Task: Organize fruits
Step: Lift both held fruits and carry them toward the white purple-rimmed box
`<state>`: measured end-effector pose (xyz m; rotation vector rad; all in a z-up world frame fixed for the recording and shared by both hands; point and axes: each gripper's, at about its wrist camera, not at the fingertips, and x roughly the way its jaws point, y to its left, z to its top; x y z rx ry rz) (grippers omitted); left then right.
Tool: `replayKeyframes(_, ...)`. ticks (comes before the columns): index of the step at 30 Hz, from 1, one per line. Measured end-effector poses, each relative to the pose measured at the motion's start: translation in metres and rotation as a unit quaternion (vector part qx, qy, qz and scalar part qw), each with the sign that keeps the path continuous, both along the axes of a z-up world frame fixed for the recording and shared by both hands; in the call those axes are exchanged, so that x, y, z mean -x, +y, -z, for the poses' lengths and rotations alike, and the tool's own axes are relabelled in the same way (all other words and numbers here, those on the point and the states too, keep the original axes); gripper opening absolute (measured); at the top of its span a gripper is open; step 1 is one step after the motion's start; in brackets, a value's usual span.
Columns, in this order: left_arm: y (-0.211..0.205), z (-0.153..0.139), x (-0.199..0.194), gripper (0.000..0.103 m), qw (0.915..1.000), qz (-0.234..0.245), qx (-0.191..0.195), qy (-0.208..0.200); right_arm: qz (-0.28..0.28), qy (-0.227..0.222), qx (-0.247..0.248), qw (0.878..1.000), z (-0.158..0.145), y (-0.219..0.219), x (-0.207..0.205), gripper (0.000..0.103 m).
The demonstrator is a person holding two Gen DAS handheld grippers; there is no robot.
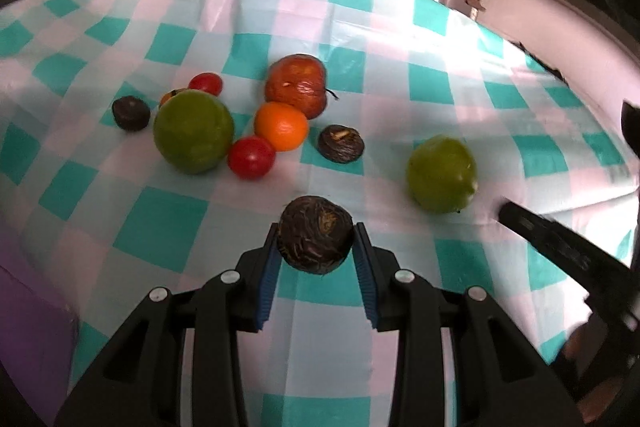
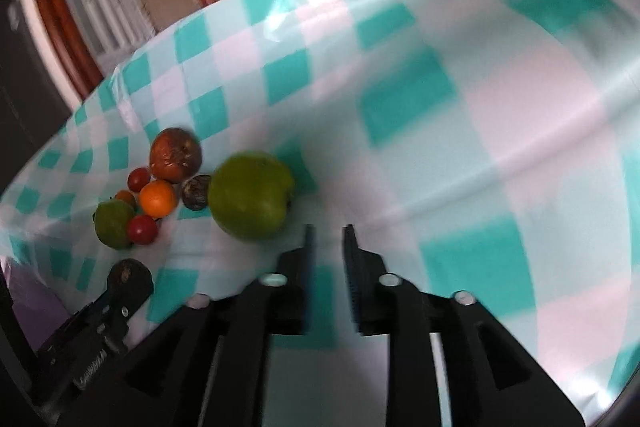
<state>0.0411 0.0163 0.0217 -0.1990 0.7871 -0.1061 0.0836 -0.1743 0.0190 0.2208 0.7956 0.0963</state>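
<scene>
Fruit clusters by kind on the checked cloth (image 1: 168,227), so the left gripper (image 1: 316,247) clamps a dark brown fruit (image 1: 316,235) for sorting, while the right gripper (image 2: 328,231) stands open and empty beside a green apple (image 2: 250,195).

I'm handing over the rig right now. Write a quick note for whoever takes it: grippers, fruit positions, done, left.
Left gripper: shut on a dark brown fruit, held above the checked tablecloth.
Right gripper: open, holding nothing, beside a lone green apple.
Cluster: second green apple, orange, two tomatoes, red apple, two more dark fruits.
Done: one dark fruit picked.
Left: place it; lone apple apart.
</scene>
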Motion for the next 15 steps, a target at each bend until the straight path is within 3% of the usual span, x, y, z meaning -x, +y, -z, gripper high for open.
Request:
replayKeyframes(1,0.003,-0.001,0.002,0.036,1.0,-0.004,0.008,-0.002,-0.022,-0.011,-0.003,1.0,-0.002,0.007,-0.007,0.098)
replayKeyframes(4,0.015,-0.008,0.011,0.035,0.9995,-0.018,0.021,-0.018,-0.045,-0.014,0.014,0.999,-0.006,0.025,-0.021,0.096)
replayKeyframes(8,0.024,-0.013,0.02,0.035,0.9987,-0.02,0.037,-0.028,-0.053,0.039,0.05,0.997,0.013,0.046,-0.044,0.094)
replayKeyframes(10,0.024,-0.016,0.023,0.036,0.9986,-0.018,0.036,-0.035,-0.038,0.061,0.076,0.994,0.026,0.047,-0.046,0.075)
replayKeyframes(11,0.022,-0.017,0.025,0.036,0.9986,-0.016,0.032,-0.038,-0.026,0.045,0.087,0.995,0.025,0.046,-0.041,0.059)
replayKeyframes(15,0.019,-0.019,0.032,0.036,0.9985,-0.005,0.027,-0.049,-0.011,0.036,0.036,0.999,0.02,0.03,-0.026,0.058)
